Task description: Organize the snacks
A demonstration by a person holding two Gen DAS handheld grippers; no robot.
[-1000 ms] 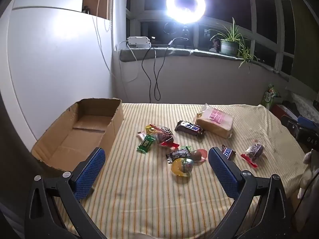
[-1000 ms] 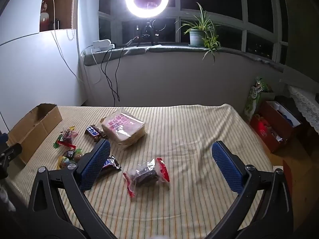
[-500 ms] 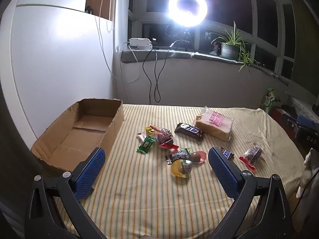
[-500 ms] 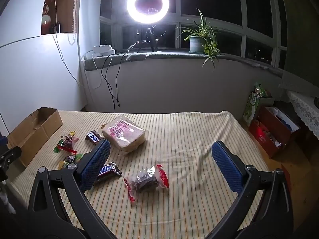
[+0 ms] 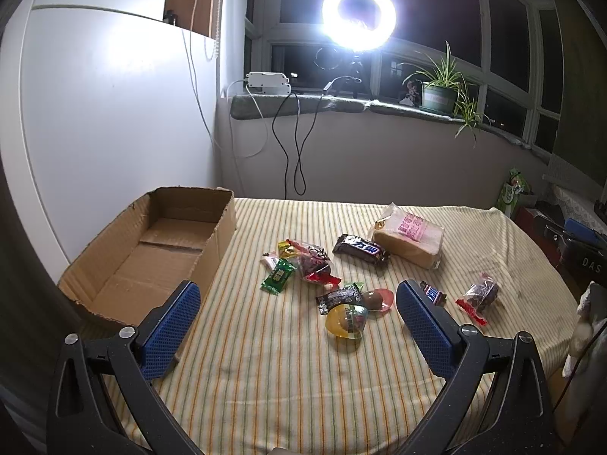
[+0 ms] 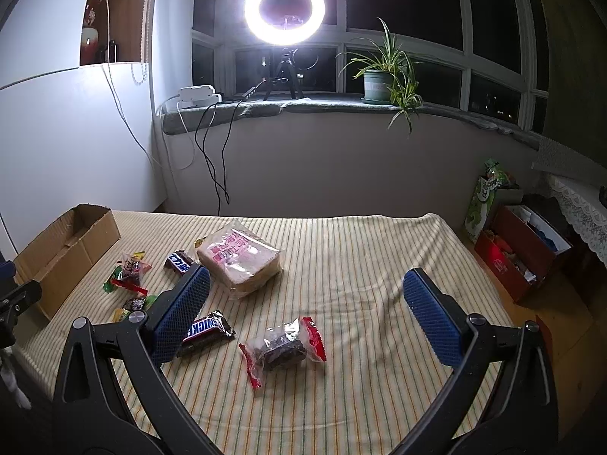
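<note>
Both tools are just hanging over the striped surface (image 6: pixel 360 250) with their blue pads spread wide, nothing in either: left tool (image 5: pixel 297 316), right tool (image 6: pixel 305 313). The snacks are all out loose, to the right of the empty cardboard box (image 5: pixel 151 250). Closest to the box is a green candy (image 5: pixel 278 276), then a dark chocolate bar (image 5: pixel 360 247), with the wrapped bread (image 6: pixel 239 261) farther right. A Snickers bar (image 6: pixel 205 331) lies touching the right tool's left pad.

We can read "SNICKE", the rest hidden, on the brown bar (image 6: pixel 205 331) and "DAS" on a dark case (image 5: pixel 584 261) at the right edge; the bread bag's (image 6: pixel 239 261) pink print is illegible.
</note>
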